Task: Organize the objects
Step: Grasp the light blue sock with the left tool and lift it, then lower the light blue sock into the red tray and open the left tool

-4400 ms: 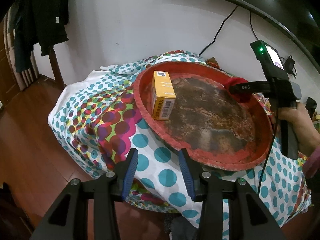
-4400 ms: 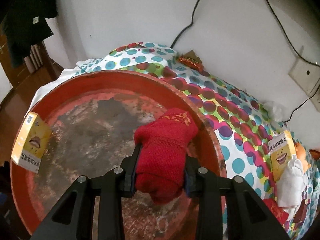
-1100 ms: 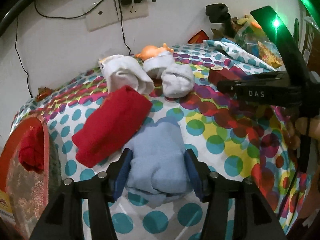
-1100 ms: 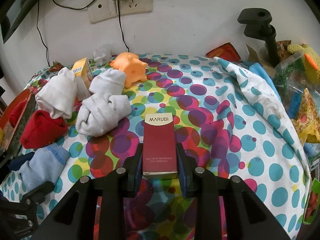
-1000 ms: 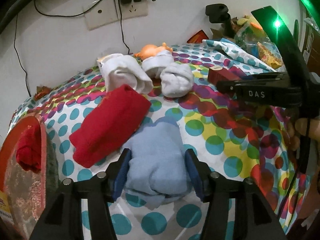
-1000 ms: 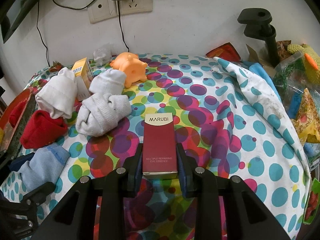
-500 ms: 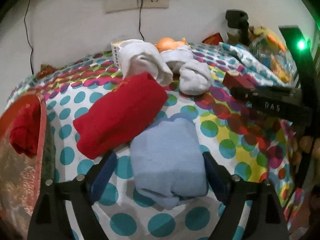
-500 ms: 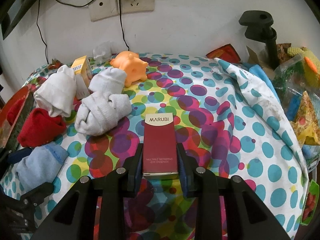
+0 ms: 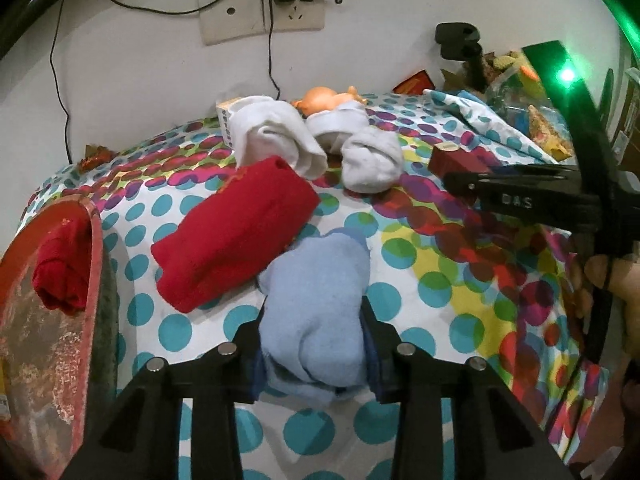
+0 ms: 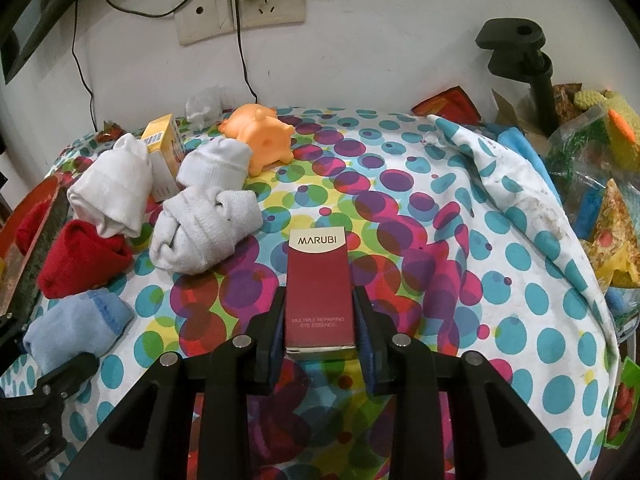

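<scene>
A light blue sock (image 9: 320, 280) lies on the dotted cloth. My left gripper (image 9: 314, 320) is closing its jaws around it, and both pads press into its sides. A red sock (image 9: 236, 228) lies just left of it, touching it. At the far left stands a red tray (image 9: 94, 224) with another red sock (image 9: 60, 272) inside. My right gripper (image 10: 320, 320) is shut on a dark red MARUBI box (image 10: 320, 280) that rests flat on the cloth. The right wrist view shows the blue sock (image 10: 72, 332) at the lower left.
White rolled socks (image 10: 204, 232), an orange pig toy (image 10: 260, 132) and a small yellow box (image 10: 164, 148) sit towards the wall. Bags and packets (image 10: 592, 184) crowd the right edge beside a black clamp stand (image 10: 540, 80). Cables hang from wall sockets (image 10: 260, 8).
The left jaws spread wide around the light blue sock half a second ago and have now closed in against it. The right gripper and its box have not moved.
</scene>
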`<act>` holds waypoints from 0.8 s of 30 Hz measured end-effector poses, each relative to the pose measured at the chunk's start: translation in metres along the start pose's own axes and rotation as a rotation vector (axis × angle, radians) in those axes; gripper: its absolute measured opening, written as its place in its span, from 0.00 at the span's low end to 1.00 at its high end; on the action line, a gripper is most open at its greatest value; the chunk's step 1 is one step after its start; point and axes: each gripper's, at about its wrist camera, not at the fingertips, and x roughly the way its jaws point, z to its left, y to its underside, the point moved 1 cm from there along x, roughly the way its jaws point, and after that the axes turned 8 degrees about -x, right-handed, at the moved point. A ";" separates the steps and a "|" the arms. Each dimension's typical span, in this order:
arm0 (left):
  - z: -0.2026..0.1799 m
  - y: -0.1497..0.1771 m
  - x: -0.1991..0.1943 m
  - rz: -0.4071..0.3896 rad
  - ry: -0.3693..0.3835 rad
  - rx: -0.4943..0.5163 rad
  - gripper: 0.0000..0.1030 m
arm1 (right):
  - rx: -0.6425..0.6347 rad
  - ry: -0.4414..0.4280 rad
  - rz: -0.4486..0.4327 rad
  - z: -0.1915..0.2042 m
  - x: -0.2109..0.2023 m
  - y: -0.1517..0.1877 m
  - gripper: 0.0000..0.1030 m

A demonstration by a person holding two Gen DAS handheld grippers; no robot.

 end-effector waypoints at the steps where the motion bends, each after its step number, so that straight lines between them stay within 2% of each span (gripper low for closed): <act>1: 0.000 0.001 -0.002 0.000 -0.002 -0.001 0.37 | 0.020 0.021 0.002 0.000 0.000 0.000 0.29; 9: 0.012 0.006 -0.028 -0.001 -0.025 -0.015 0.37 | 0.021 0.026 0.003 0.002 0.000 0.000 0.29; 15: 0.028 0.012 -0.061 -0.034 -0.036 -0.024 0.37 | 0.018 0.039 0.007 0.007 0.001 -0.004 0.29; 20: 0.054 0.012 -0.090 -0.059 -0.033 -0.082 0.37 | 0.020 0.043 0.008 0.005 0.000 -0.004 0.29; 24: 0.082 0.015 -0.101 -0.070 -0.103 -0.110 0.37 | 0.026 0.046 0.008 0.008 0.001 -0.005 0.29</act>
